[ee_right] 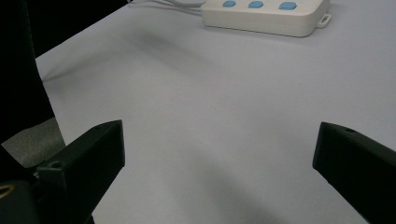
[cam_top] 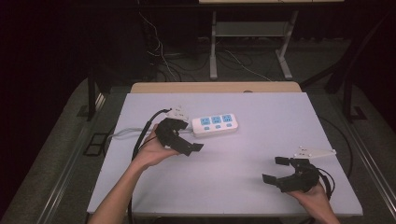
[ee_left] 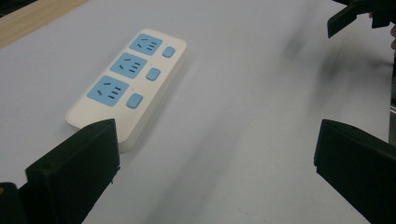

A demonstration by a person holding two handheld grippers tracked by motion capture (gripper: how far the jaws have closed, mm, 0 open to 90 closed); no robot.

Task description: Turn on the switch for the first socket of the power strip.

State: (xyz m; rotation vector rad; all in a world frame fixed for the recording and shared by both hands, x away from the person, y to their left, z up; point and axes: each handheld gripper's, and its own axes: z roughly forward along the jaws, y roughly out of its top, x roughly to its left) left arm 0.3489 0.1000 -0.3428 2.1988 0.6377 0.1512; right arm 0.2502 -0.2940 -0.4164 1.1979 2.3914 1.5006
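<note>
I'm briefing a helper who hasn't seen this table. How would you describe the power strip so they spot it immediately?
On the pale grey tabletop, look toward the far side, left of centre. There lies a white rectangular plastic power strip, flat, just beyond the left hand-held gripper. Its three blue sockets, each with a blue button, set it apart from the plain white bracket at the right.

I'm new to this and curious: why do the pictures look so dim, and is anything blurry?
High view: the table is lit and its surroundings dark. Left gripper view: the power strip is sharp, the far gripper's shadow smeared. Right gripper view: soft shadows, slight blur.
</note>
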